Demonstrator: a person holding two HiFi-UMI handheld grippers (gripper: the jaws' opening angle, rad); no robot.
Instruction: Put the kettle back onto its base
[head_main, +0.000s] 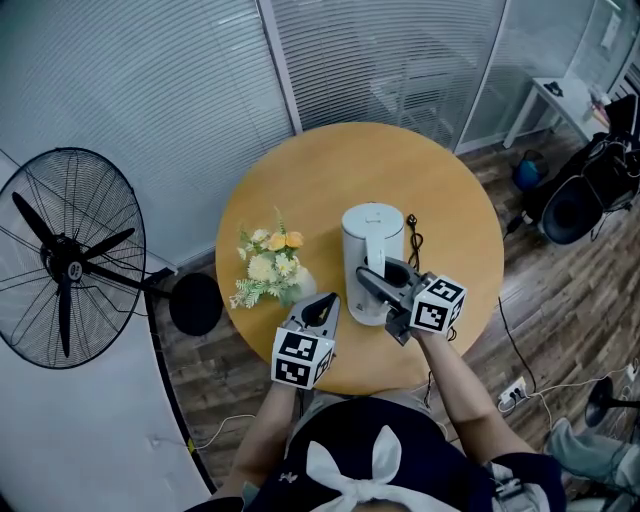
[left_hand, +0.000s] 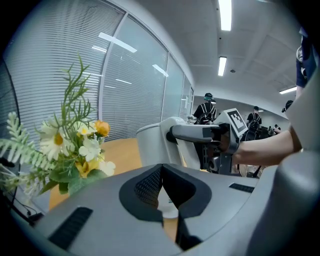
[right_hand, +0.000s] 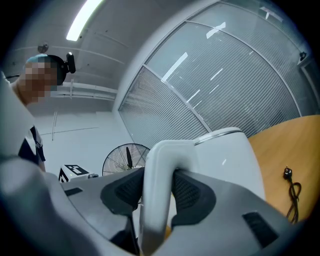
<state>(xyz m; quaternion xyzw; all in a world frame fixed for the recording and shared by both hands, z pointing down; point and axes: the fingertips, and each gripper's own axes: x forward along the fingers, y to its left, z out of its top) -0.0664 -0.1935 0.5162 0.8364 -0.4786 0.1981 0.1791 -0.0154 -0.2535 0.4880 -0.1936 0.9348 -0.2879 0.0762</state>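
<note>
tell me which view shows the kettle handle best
The right gripper view: the kettle handle fills the centre, clamped between the right tongs' pads. The head view sees the kettle from above, with the tongs covering most of the handle. The left gripper view shows it side-on and small, partly behind the tongs.

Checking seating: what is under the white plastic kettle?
The round wooden table shows around the white plastic kettle, black cord beside it. Its underside, and any base, is hidden by its body and the right gripper.
</note>
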